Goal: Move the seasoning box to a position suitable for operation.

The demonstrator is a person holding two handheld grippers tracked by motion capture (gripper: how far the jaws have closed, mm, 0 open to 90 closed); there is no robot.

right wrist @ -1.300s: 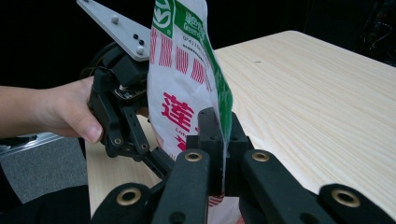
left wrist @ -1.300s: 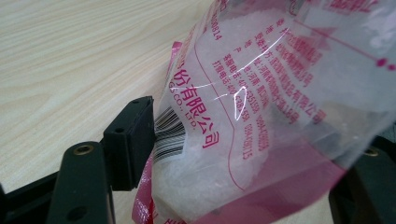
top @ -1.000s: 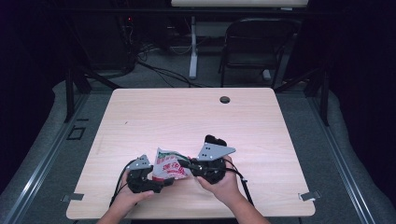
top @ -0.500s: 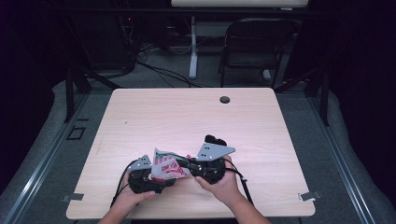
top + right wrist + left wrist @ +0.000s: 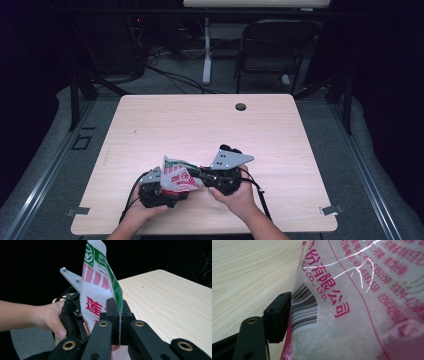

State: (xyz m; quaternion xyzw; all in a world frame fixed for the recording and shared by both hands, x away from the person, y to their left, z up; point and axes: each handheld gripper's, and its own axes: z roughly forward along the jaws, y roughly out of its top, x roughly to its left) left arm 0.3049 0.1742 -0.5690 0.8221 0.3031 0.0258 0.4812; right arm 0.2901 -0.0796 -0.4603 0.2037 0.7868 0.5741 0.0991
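Observation:
A crinkled plastic bag (image 5: 177, 177) with white contents and red and green print is held up between both grippers near the table's front edge. My right gripper (image 5: 196, 173) comes in from the right and is shut on the bag's thin green-edged side (image 5: 117, 300); its jaws meet around the film (image 5: 117, 317). My left gripper (image 5: 170, 189) is below and left of the bag. In the left gripper view one black finger (image 5: 277, 317) presses against the barcode side of the bag (image 5: 352, 302); the other finger is hidden behind the bag. A hand holds each gripper.
The light wooden table (image 5: 200, 125) stretches away behind the bag, with a small round cable hole (image 5: 240, 106) near its far edge. A dark chair (image 5: 275, 50) and cables stand on the floor beyond. The front edge lies just under the hands.

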